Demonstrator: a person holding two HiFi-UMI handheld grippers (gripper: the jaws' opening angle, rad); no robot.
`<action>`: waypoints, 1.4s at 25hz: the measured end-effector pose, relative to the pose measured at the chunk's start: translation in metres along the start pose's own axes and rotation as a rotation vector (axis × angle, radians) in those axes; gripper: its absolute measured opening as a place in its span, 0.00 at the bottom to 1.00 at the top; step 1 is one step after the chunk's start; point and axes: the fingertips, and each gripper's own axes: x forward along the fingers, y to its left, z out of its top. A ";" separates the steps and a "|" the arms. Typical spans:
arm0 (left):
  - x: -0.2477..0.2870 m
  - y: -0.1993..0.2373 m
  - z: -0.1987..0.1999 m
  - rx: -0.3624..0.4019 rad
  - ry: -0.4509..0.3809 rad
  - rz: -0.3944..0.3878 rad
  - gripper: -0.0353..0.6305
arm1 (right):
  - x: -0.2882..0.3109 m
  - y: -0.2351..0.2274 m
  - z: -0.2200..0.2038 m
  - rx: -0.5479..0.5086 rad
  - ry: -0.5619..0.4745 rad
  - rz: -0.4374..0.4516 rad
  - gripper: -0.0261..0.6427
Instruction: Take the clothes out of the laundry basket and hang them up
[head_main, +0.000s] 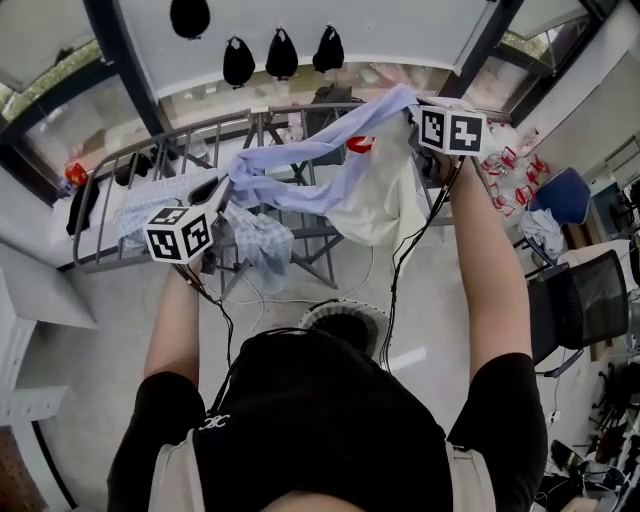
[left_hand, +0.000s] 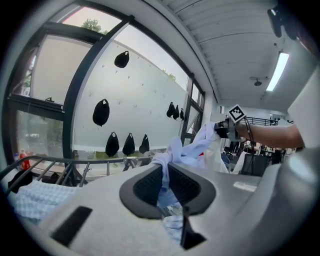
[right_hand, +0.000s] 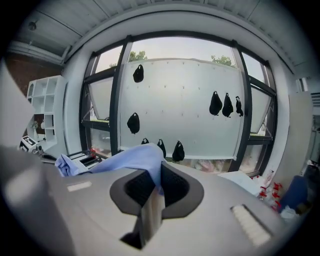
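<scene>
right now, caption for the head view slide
Left tongs and right tongs stretch a pale blue fabric garment over a grey metal drying rack.

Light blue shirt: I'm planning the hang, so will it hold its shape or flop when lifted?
Probably floppy: the light blue shirt bunches and droops between left gripper and right gripper. Likely light: thin pinches of cloth carry it.

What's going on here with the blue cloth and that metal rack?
A person has a gripper in each hand, both shut on one light blue garment. The left gripper pinches one end, the right gripper the other, stretching it above the metal drying rack. It doesn't look draped over the rails yet; a checked cloth already lies there.
</scene>
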 end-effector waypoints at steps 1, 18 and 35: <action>0.007 0.010 -0.009 0.001 0.024 0.011 0.12 | 0.011 0.002 -0.009 -0.007 0.027 -0.007 0.08; 0.052 0.084 -0.118 -0.063 0.289 0.096 0.23 | 0.073 0.021 -0.206 -0.146 0.449 -0.045 0.21; -0.010 0.014 -0.017 0.192 0.003 0.206 0.27 | -0.050 0.033 -0.129 0.007 -0.034 0.071 0.29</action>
